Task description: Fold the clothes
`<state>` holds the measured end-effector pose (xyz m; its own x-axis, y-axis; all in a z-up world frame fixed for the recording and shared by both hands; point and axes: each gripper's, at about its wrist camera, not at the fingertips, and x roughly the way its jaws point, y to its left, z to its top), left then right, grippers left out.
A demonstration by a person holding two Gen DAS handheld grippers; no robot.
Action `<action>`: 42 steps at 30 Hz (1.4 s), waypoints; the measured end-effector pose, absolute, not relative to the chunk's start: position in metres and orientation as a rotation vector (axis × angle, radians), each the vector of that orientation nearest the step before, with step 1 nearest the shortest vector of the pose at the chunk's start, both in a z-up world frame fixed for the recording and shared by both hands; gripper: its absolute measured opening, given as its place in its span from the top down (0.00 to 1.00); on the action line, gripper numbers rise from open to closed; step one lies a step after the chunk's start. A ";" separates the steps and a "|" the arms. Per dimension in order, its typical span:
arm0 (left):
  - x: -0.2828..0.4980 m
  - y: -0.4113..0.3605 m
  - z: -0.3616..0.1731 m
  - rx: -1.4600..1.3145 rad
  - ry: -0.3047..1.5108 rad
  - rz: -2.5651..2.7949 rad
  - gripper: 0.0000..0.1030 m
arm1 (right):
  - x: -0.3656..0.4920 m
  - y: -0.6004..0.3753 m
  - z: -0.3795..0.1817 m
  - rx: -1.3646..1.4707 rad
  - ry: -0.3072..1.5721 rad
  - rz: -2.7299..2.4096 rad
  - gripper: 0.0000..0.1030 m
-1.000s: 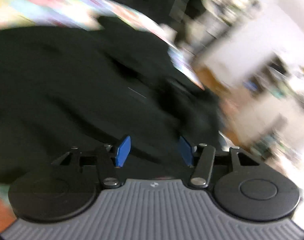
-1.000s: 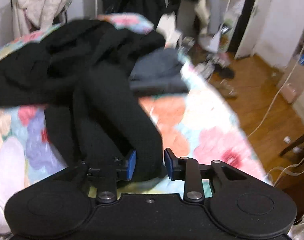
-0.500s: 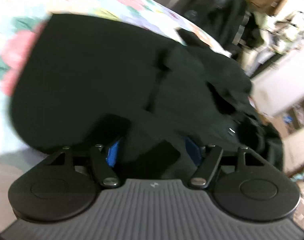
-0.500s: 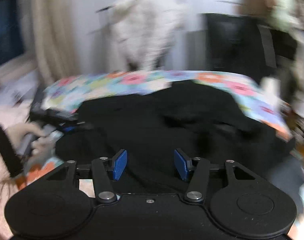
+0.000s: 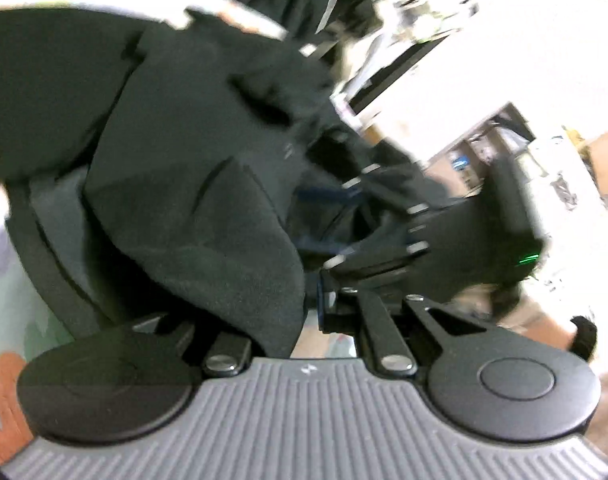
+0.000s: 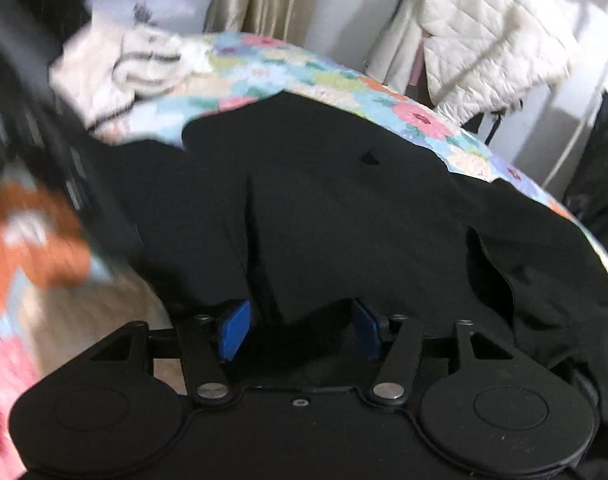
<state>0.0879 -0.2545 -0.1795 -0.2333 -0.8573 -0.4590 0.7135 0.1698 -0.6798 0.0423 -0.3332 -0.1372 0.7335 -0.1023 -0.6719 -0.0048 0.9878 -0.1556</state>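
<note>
A black garment [image 6: 343, 208] lies spread over the flowered bedspread [image 6: 335, 84], filling the middle of the right wrist view and running from the near edge of the bed away toward the far right, where it bunches into loose folds. Its long axis appears to run left to right across the bed, though blur makes the outline uncertain.

The right gripper [image 6: 300, 326] hangs low at the garment's near edge with its blue pads wide apart; cloth lies between and just beyond them, gripped by nothing.

The left gripper [image 5: 307, 312] is harder to read. A thick flap of the same black cloth drapes over its left finger and hides that pad, with only the right blue pad [image 5: 323, 306] showing just beside the cloth. The gap looks narrow and the fabric seems pinched, but I cannot tell for certain.

In the left wrist view the other gripper body sits to the far right, so the two tools are close together along the same near edge.

For any fold, the cloth lies straight ahead of and away from both claws. A cream quilted jacket [image 6: 491, 40] hangs at the far right, and pale knitwear [image 6: 132, 68] is heaped at the far left.
</note>
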 end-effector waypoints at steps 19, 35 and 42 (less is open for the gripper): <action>0.041 -0.200 -0.094 0.047 0.821 -1.725 0.91 | 0.020 -0.340 -0.138 0.150 0.880 0.327 0.93; 0.069 -0.149 -0.082 -0.171 0.877 -1.537 0.52 | -0.039 -0.376 -0.078 0.233 0.700 0.139 0.56; 0.054 -0.153 -0.107 -0.039 1.006 -1.459 0.52 | -0.002 -0.397 -0.095 0.229 0.712 0.032 0.50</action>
<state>0.0538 -0.1535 -0.1070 -0.1998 -0.8215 -0.5341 0.7915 0.1860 -0.5821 -0.0024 -0.3973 -0.0945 0.7578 0.1071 -0.6437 0.0487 0.9744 0.2194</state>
